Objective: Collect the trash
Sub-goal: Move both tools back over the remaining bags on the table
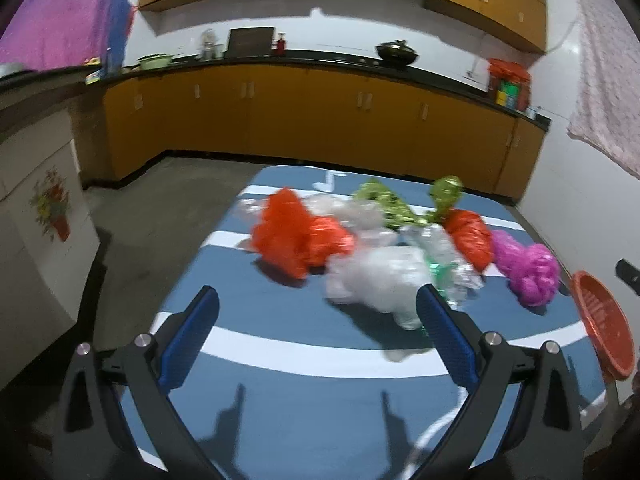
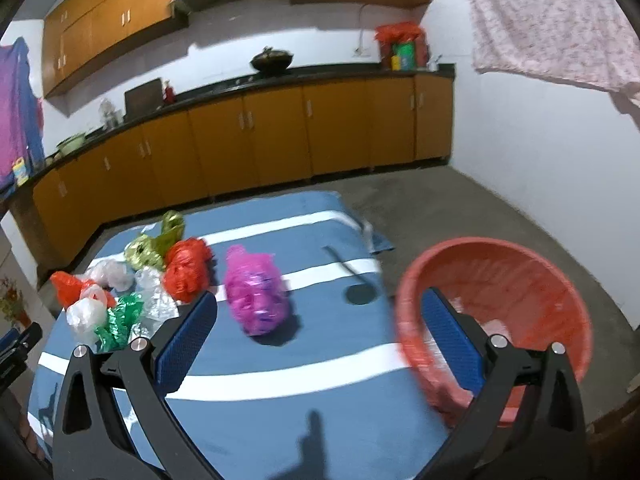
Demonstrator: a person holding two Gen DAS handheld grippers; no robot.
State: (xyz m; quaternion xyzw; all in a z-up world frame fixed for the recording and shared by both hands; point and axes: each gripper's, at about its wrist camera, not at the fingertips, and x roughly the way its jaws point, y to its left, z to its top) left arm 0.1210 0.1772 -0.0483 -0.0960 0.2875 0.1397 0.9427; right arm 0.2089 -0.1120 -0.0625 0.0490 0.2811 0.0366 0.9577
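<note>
From the left wrist, the left hand-held gripper (image 1: 318,312) is spread wide with nothing between its blue pads. It hangs over a blue cloth with white stripes (image 1: 280,420) that covers the counter. Just beyond the fingertips lies a crumpled clear plastic bag (image 1: 376,280), the near end of a pile of trash. Left of that bag sits an orange bag (image 1: 296,236); behind it are a yellow-green wrapper (image 1: 384,204) and a second orange bag (image 1: 470,238). A magenta bag (image 1: 528,270) lies right of the pile, and the red basket (image 1: 604,324) stands at the cloth's right edge.

From the right wrist, the right hand-held gripper (image 2: 320,316) is likewise spread and empty. The magenta bag (image 2: 256,290) lies just ahead between its fingers, nearer the left one. The red basket (image 2: 496,280) sits behind the right finger, and the pile of trash (image 2: 132,280) lies left of the magenta bag.
</note>
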